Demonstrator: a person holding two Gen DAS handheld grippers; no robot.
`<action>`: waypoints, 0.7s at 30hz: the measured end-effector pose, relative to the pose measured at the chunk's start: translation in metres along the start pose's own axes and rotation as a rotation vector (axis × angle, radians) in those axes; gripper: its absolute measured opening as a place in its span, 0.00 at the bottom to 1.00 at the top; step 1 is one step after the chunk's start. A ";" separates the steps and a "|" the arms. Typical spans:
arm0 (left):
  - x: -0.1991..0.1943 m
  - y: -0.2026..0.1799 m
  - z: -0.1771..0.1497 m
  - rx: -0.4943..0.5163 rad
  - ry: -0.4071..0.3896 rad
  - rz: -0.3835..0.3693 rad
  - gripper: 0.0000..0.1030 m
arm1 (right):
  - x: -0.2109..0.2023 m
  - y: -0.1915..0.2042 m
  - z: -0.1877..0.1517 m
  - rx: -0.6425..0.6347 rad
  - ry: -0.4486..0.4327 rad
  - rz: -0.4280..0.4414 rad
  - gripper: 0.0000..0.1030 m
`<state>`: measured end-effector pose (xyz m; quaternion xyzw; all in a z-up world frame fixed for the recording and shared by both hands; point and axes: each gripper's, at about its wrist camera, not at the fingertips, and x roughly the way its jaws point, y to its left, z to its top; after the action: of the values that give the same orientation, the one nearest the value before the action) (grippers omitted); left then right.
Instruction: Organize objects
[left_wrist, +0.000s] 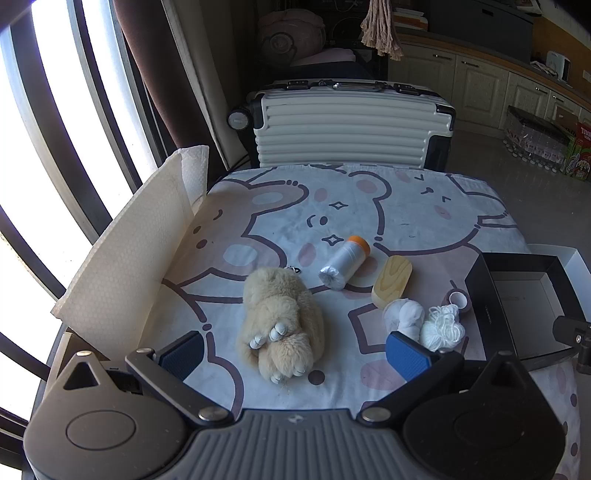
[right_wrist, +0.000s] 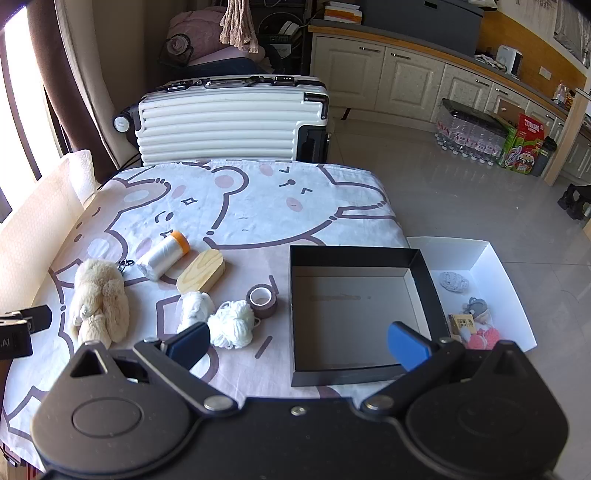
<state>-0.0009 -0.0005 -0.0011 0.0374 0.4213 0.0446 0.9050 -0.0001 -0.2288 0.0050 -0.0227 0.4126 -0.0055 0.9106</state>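
1. Evidently the sorting is only getting started: six things are lying loose on the table (right_wrist: 258, 206), namely a plush toy (right_wrist: 99, 300), a plastic roll with an orange cap (right_wrist: 162, 255), a wooden block (right_wrist: 201, 271), a white cloth bundle (right_wrist: 194, 308), a ball of white yarn (right_wrist: 232, 324) and a roll of brown tape (right_wrist: 262, 300).
2. The black box (right_wrist: 360, 314) is sitting empty at the table's right edge, so I am judging nearly all the work as still waiting.
3. The left gripper (left_wrist: 295, 349) is hovering low over the plush toy (left_wrist: 282, 321), jaws spread wide and holding nothing; the right gripper (right_wrist: 297, 341) is hanging between the yarn and the black box, jaws likewise apart and empty.
4. Only the right wrist view is showing the white tray (right_wrist: 487, 258) beyond the black box, already holding a grey ball, a small figure and something pink.
5. The left wrist view is giving the closer look at the plush toy's paws and is catching only a corner of the tray.
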 end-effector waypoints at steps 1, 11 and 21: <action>0.000 0.000 0.000 0.000 0.000 0.000 1.00 | 0.000 0.001 0.000 0.000 0.000 -0.001 1.00; 0.000 0.000 0.000 -0.001 0.001 -0.001 1.00 | -0.002 -0.001 -0.002 -0.011 -0.001 0.007 1.00; 0.000 0.000 0.000 -0.002 0.002 0.000 1.00 | 0.001 0.005 0.000 -0.012 0.000 0.005 1.00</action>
<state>-0.0005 -0.0002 -0.0010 0.0363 0.4224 0.0450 0.9046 0.0009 -0.2237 0.0043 -0.0271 0.4127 -0.0006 0.9105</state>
